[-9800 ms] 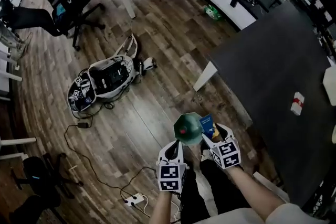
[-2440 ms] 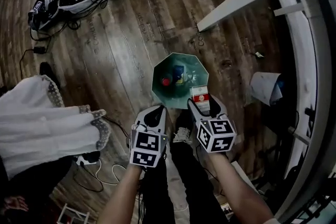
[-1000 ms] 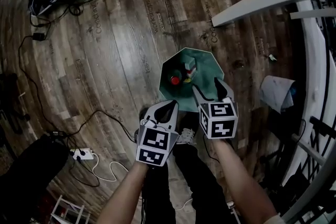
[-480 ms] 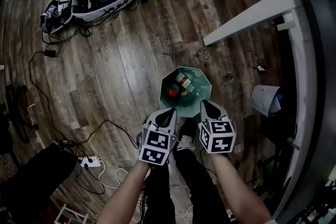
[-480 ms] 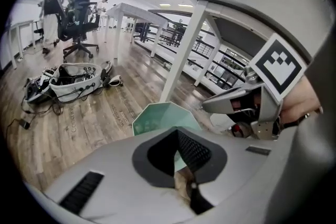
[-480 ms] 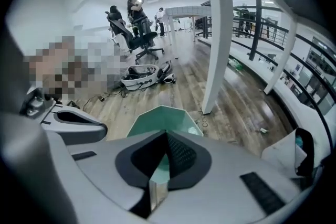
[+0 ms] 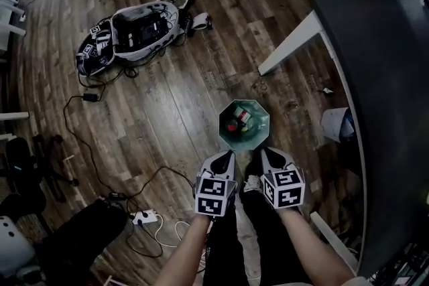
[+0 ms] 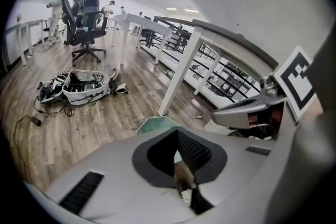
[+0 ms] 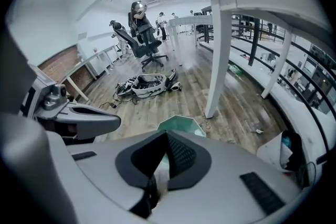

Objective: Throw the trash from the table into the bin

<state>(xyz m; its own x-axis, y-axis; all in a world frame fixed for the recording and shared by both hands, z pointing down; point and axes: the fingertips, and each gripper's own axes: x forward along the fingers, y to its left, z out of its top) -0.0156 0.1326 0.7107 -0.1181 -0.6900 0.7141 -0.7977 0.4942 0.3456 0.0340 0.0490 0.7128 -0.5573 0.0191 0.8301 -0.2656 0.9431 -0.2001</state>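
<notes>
A teal octagonal bin [image 7: 244, 125] stands on the wood floor, with a red-and-white packet [image 7: 239, 120] and other trash inside. Both grippers hover side by side above its near rim, apart from it. My left gripper [image 7: 227, 155] is shut with nothing between its pads. My right gripper [image 7: 267, 153] has just been closing its jaws and now stands shut, also with nothing between them. The bin's rim [image 8: 156, 124] peeks over the closed jaws in the left gripper view and shows again, as the bin's rim [image 9: 181, 124], in the right gripper view. The dark table [image 7: 385, 77] fills the right side.
A white table leg [image 7: 287, 47] slants down just beyond the bin. A white bag [image 7: 333, 124] lies under the table edge. An open backpack [image 7: 134, 27] with cables sits far left. A power strip [image 7: 142, 216] and cords lie near my feet. Office chairs [image 8: 84, 34] and people stand far off.
The right gripper's jaws went from open over the bin to shut. Both grippers rose away from the bin, which now looks smaller. The dark tabletop came into view at right.
</notes>
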